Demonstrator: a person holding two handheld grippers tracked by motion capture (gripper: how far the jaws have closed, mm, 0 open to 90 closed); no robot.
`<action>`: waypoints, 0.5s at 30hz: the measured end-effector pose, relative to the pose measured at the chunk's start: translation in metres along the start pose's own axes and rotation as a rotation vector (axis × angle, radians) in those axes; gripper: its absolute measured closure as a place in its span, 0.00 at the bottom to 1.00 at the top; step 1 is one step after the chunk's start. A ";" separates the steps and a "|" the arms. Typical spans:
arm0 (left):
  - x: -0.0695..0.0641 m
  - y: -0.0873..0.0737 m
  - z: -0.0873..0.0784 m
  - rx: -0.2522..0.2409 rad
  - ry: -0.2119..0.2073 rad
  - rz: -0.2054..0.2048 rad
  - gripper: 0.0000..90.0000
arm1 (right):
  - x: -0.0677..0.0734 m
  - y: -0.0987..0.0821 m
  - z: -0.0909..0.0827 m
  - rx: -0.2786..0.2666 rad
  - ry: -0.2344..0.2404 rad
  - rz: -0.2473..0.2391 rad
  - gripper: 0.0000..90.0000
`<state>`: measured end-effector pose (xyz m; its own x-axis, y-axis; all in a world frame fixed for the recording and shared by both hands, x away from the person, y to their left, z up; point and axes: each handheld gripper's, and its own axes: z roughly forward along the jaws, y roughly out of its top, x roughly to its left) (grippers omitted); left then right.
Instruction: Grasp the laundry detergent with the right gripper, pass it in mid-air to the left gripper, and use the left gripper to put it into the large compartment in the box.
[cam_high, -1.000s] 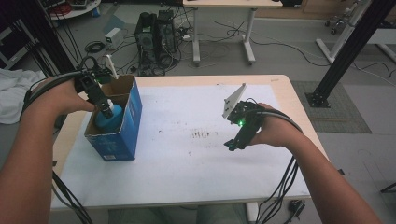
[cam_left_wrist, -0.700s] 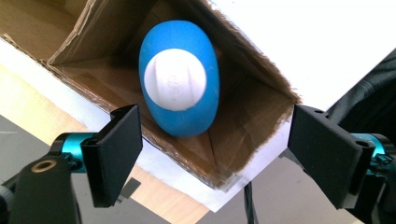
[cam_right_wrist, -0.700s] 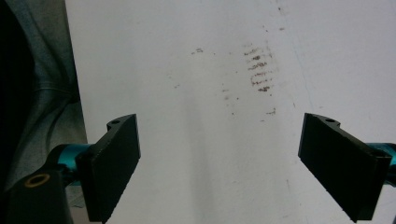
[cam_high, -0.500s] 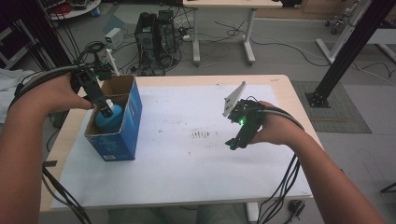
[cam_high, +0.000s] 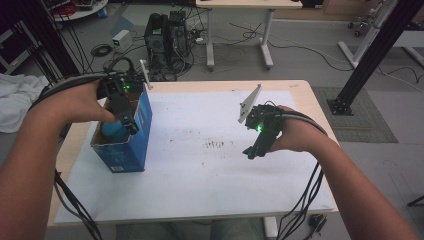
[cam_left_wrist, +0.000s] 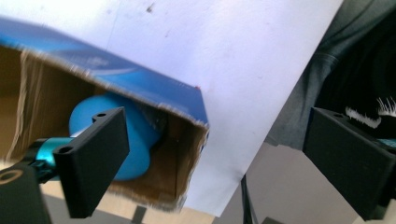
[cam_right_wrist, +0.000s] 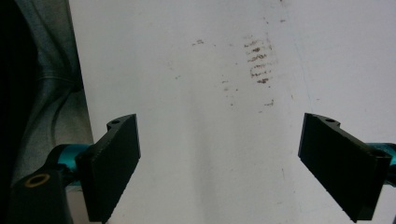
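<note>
Your left gripper (cam_high: 131, 127) fingers have just been opening wide, empty, above the smooth rounded blue object (cam_left_wrist: 126, 140) lying inside the torn-edged cardboard box (cam_high: 142, 125). Right gripper (cam_high: 252, 151) fingers spread wide, empty, over the scuffed white worktop (cam_high: 200, 165).

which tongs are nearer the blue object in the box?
Left. The left tongs hang open at the rim of the blue cardboard box, just above the blue object lying inside it. The right tongs are open over the white table cover, far across the table.
</note>
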<state>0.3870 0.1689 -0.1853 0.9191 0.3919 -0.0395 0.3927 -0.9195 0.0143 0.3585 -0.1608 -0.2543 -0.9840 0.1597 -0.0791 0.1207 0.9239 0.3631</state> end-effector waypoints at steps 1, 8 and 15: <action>-0.002 0.003 0.001 0.005 -0.003 0.018 0.07 | 0.000 0.000 0.000 0.003 -0.003 -0.001 0.13; -0.014 0.025 0.012 0.008 -0.013 0.131 0.07 | -0.001 0.002 0.001 0.038 0.009 -0.003 0.13; -0.024 0.045 0.028 0.034 -0.011 0.212 0.07 | -0.003 0.003 0.005 0.065 0.025 -0.005 0.13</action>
<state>0.3819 0.1176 -0.2118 0.9806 0.1894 -0.0501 0.1891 -0.9819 -0.0105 0.3625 -0.1567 -0.2577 -0.9874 0.1474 -0.0570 0.1237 0.9455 0.3013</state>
